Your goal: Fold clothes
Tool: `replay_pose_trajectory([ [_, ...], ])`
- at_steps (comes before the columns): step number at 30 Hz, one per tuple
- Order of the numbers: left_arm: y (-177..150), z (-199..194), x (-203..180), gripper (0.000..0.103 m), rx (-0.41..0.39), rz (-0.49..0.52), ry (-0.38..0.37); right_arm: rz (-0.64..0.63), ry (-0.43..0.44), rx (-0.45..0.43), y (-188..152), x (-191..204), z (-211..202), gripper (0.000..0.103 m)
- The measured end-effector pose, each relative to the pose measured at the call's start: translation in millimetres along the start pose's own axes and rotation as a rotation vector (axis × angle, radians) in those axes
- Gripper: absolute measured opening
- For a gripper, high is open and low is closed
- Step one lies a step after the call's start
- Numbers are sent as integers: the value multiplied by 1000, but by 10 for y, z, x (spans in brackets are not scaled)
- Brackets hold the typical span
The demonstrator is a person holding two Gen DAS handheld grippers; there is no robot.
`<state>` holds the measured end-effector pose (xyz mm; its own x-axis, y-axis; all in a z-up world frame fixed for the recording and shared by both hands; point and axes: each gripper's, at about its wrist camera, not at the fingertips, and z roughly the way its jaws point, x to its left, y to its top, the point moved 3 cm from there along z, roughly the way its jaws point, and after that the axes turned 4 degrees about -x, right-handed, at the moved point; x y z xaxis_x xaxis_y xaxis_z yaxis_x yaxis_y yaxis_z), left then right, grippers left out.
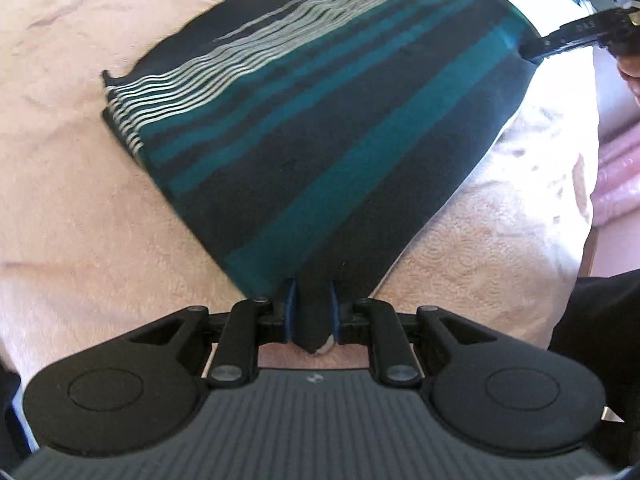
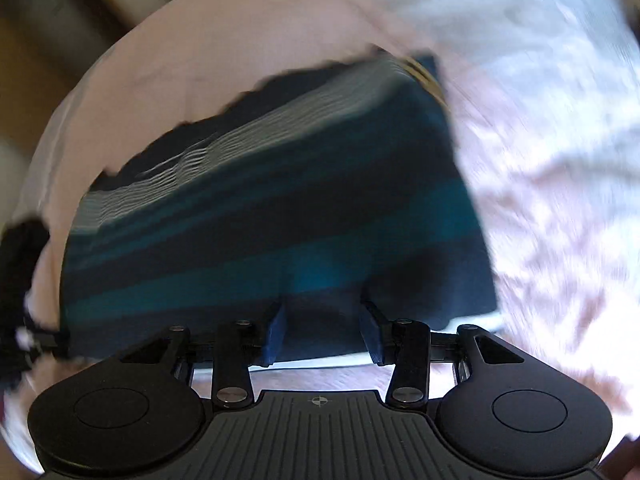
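Stripes on the dark garment (image 1: 320, 128) run roughly along the edge you hold, from your left gripper (image 1: 314, 312) across to your right gripper (image 2: 322, 330), and that near edge is what the coming fold turns on. The cloth lies ahead of both tools on the pale pink bedcover (image 1: 72, 208), already folded into a thick, roughly rectangular stack, with its white-lined band at the far side. Your left gripper is pinched shut on a bunched corner of fabric, which fills the narrow gap between the blue pads (image 1: 291, 308). Your right gripper sits at the other near corner; its pads (image 2: 275, 334) stand fairly wide with cloth between them, but motion blur hides whether they truly bear on it, so you cannot tell if that side is secured. Both tools are about equally near the edge. A likely next move is to carry this edge forward over the far side. Nothing lies on the garment itself; the rumpled cover beside it could drag the lower layer.
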<state>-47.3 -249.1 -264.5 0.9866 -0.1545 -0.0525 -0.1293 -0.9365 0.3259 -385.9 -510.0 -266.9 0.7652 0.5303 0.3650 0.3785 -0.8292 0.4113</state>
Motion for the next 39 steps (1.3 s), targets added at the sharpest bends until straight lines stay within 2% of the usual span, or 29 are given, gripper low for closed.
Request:
replay_pose_trajectory([
  [1, -13, -41, 0, 14, -3, -4, 6, -21, -10, -1, 43, 3, -47, 45],
  [3, -25, -138, -50, 15, -16, 52, 30, -61, -29, -3, 121, 15, -140, 45],
  [5, -60, -233, -137, 23, -36, 148, 62, -90, -26, 4, 140, 63, -229, 45],
  [9, -149, -373, -256, 27, -67, 330, 108, -127, 34, 25, 122, 254, -300, 47],
  [12, -195, -386, -242, 28, -70, 401, 103, -232, 81, 40, -30, 604, -319, 51],
  [15, -203, -390, -151, 29, -87, 488, 87, -332, 121, 41, -277, 969, -322, 62],
  [19, -209, -458, 54, 32, -136, 536, 36, -320, 161, 58, -629, 1489, -151, 63],
  [23, -281, -577, 243, 33, -167, 602, 17, -351, 141, 77, -971, 2066, 43, 63],
  [26, -336, -667, 385, 35, -191, 652, 3, -421, 89, 80, -1118, 2381, 148, 64],
  [29, -378, -739, 522, 36, -212, 630, -5, -505, 27, 72, -1197, 2665, 241, 66],
  [34, -451, -718, 700, 37, -237, 556, -21, -737, 0, 72, -1344, 3090, 521, 68],
  [37, -505, -661, 723, 37, -233, 561, -25, -968, -5, 99, -1579, 3352, 794, 68],
  [39, -531, -622, 715, 37, -232, 600, -22, -1147, -41, 114, -1777, 3466, 964, 68],
])
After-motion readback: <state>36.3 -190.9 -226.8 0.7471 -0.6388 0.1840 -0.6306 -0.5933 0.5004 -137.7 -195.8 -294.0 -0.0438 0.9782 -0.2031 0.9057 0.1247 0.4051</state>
